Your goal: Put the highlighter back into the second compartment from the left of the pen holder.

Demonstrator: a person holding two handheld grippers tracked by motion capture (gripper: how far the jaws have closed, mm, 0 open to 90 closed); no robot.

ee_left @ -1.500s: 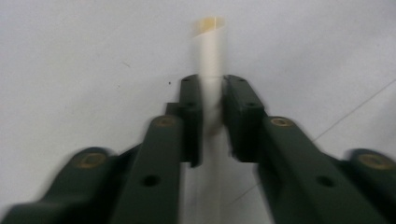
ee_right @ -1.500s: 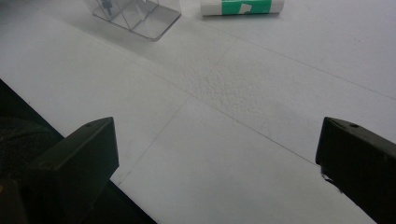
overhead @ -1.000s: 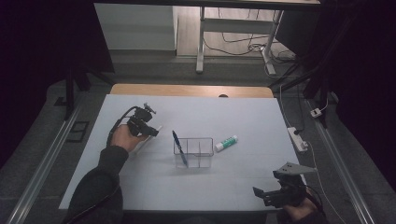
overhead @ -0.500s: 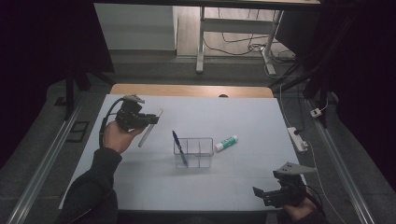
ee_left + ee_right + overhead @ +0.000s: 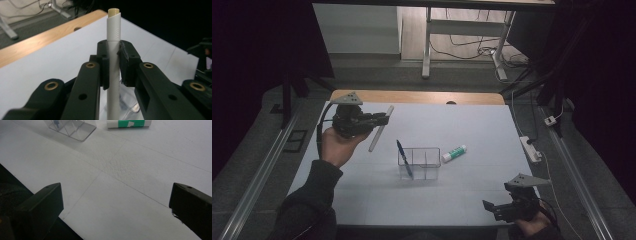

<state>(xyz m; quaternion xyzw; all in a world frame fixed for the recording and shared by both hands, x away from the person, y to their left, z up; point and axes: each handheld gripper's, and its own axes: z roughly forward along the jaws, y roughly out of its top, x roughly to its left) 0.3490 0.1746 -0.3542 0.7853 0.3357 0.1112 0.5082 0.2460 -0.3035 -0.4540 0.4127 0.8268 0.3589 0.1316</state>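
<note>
The pen (image 5: 113, 57) is showing white with a cream tip — between black jaws. At five o'clock from it, a clear organizer (image 5: 419, 163) is holding a blue pen (image 5: 404, 158); the glue stick (image 5: 454, 153) is wearing white with a green band.

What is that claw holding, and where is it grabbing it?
The left claw pinches a white pen around its middle. The right claw is open, holding nothing.

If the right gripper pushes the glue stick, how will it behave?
The glue stick lies on its side and looks round, so it would probably roll across the smooth table. It seems small and stiff, likely light. The plastic looks smooth, perhaps slippery in jaws.
</note>
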